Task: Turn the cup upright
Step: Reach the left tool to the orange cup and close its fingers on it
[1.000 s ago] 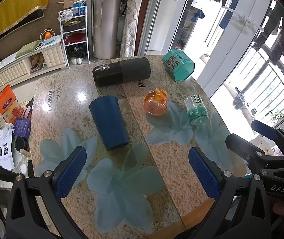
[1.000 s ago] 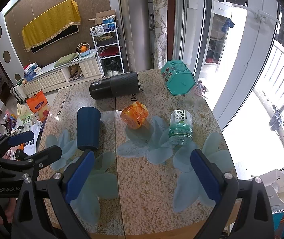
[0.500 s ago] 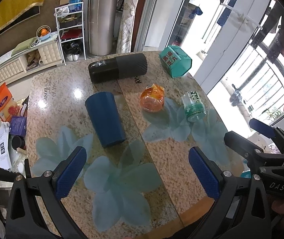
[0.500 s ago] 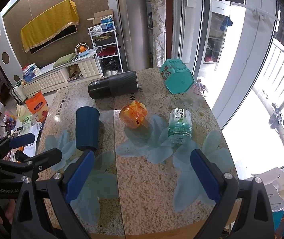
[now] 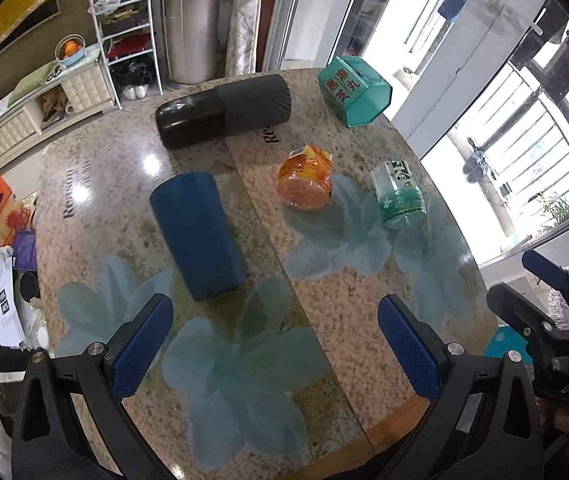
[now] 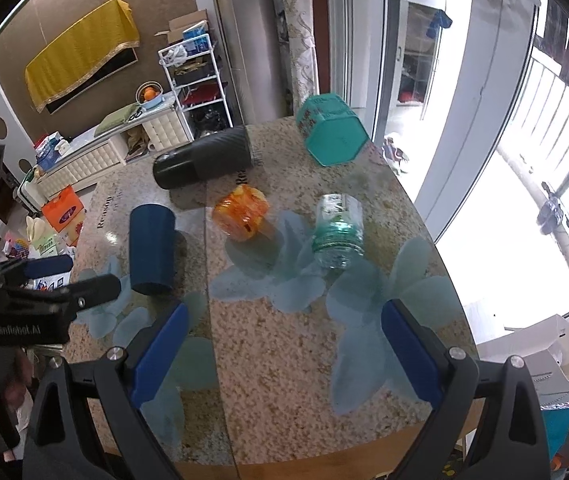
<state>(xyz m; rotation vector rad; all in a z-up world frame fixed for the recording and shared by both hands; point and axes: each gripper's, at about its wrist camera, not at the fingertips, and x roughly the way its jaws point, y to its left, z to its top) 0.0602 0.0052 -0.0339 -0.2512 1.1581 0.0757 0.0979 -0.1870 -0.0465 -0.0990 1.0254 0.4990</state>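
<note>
A dark blue cup (image 5: pixel 196 236) lies on its side on the round stone table (image 5: pixel 348 304), left of centre; it also shows in the right wrist view (image 6: pixel 152 252). My left gripper (image 5: pixel 276 356) is open and empty, above the table's near edge, short of the cup. My right gripper (image 6: pixel 284 356) is open and empty, above the near edge, to the right of the cup. Each gripper shows at the edge of the other's view.
Also lying on the table: a black cylinder (image 5: pixel 224 110) at the back, a teal box (image 5: pixel 354 90) back right, an orange jar (image 5: pixel 306 184) in the middle, a clear green-labelled jar (image 5: pixel 398 196) to its right. Cluttered furniture stands left of the table.
Both grippers have drifted slightly, so the table objects sit a little differently in view. The cup and the other objects have not moved. Both grippers stay open.
</note>
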